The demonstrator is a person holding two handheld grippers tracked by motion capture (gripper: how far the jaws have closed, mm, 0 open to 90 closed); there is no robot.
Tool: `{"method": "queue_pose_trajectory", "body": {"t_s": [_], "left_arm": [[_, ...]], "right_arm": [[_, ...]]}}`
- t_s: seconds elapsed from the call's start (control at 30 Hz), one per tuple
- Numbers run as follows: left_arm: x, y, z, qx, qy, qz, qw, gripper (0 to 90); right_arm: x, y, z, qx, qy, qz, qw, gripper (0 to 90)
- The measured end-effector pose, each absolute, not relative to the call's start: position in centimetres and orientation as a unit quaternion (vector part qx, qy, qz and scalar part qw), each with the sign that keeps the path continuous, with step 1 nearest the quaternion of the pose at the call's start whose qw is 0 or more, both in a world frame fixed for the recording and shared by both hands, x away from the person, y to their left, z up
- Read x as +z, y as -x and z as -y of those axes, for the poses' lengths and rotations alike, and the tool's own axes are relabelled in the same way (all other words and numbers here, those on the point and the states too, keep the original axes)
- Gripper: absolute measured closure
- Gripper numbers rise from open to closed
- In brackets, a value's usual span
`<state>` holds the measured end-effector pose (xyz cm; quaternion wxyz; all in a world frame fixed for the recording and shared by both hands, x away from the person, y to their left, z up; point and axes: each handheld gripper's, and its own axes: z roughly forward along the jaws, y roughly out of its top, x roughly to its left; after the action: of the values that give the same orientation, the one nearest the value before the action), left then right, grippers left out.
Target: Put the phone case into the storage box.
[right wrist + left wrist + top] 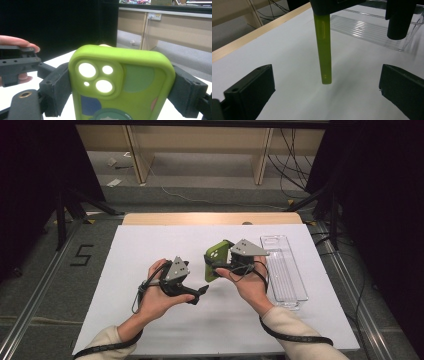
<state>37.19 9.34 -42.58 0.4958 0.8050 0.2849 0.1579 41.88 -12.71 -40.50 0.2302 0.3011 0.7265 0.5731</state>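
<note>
A lime-green phone case hangs upright above the white sheet, held by its two sides in my right gripper. In the right gripper view the case shows its camera cut-outs and printed back, with a jaw pressed on each side of it. My left gripper sits just left of the case, open and holding nothing. In the left gripper view its jaws stand wide apart, and the case's thin edge hangs a little beyond them.
A clear plastic tray lies along the right side of the white sheet; it also appears behind the case. The table's wooden edge runs along the far side. Cables trail from both grippers over the person's wrists.
</note>
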Motion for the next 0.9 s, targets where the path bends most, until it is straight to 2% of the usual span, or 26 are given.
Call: {"method": "queue_pose_trajectory", "body": {"t_s": [0.9], "left_arm": [[-43.1,-36.1,-13.4,0.198,-0.796,-0.296,0.490,0.0]], "right_arm": [[-40.3,-42.0,13.1,0.573,-0.305,-0.724,0.232,16.5]]}}
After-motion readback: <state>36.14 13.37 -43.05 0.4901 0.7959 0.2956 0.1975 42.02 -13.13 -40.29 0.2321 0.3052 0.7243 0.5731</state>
